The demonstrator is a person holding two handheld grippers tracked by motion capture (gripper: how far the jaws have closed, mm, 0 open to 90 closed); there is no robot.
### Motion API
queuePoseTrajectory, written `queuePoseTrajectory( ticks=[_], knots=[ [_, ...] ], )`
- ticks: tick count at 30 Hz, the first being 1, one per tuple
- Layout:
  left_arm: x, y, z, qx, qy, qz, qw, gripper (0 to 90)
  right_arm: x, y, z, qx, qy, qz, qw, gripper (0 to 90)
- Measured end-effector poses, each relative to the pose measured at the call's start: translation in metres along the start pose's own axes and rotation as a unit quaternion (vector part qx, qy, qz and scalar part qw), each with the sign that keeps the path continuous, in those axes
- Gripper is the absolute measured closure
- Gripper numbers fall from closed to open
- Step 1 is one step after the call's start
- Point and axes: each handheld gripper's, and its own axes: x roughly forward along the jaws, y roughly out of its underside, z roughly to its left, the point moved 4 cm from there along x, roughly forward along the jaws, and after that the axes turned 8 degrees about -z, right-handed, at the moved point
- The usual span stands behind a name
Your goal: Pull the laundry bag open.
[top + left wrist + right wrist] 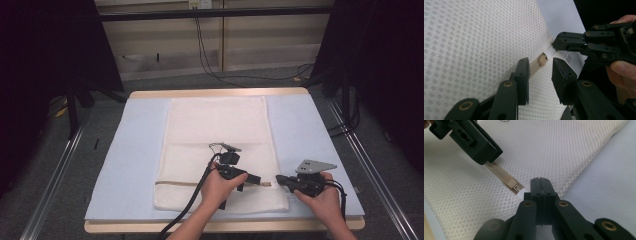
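Note:
A white mesh bag (215, 130) lies flat on the light blue mat (132, 150), with a beige zipper (175, 183) running across its near end. My right gripper (540, 181) is shut on the white tab (521, 193) at the zipper's right end, at the bag's right edge. My left gripper (540, 65) hovers low over the zipper with its jaws apart. The beige slider (542, 60) sits just ahead of its tips, untouched by the pads. In the high view the left gripper (252, 179) and right gripper (280, 179) point at each other, tips close together.
The mat covers a wooden table whose near edge (220, 226) runs below the bag. Bare mat lies left and right of the bag. Black cables trail from both grippers toward the person. Metal rails and dark curtains flank the table.

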Motion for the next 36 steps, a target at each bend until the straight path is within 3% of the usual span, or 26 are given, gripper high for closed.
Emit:
queuePoseTrajectory(
  ticks=[1, 7, 17, 21, 25, 29, 36],
  knots=[
    [0.001, 0.000, 0.001, 0.003, -0.007, 0.003, 1.0000, 66.6, 0.001, 0.001, 0.000, 0.002, -0.001, 0.001, 1.0000, 90.0],
    [0.012, 0.001, -0.004, -0.004, 0.001, 0.019, 0.9998, 67.8, 0.003, 0.002, -0.001, 0.009, -0.004, 0.009, 0.9999, 90.0],
    [0.027, 0.001, -0.002, -0.036, -0.008, 0.019, 0.9991, 75.0, 0.003, 0.003, 0.000, 0.005, -0.005, 0.011, 0.9999, 90.0],
    [0.033, 0.001, -0.004, -0.034, -0.015, 0.017, 0.9991, 76.5, 0.004, 0.004, 0.001, 0.005, -0.005, 0.013, 0.9999, 90.0],
    [0.040, 0.002, -0.006, -0.049, 0.000, 0.018, 0.9987, 79.3, 0.005, 0.003, 0.001, 0.004, -0.002, 0.014, 0.9999, 90.0],
    [0.041, 0.001, -0.005, -0.049, -0.008, 0.022, 0.9985, 86.5, 0.005, 0.004, 0.001, 0.008, -0.004, 0.014, 0.9999, 90.0],
    [0.036, -0.001, -0.004, -0.048, -0.017, 0.036, 0.9980, 87.4, 0.005, 0.005, 0.002, 0.000, -0.001, 0.018, 0.9998, 90.0]
  ],
)
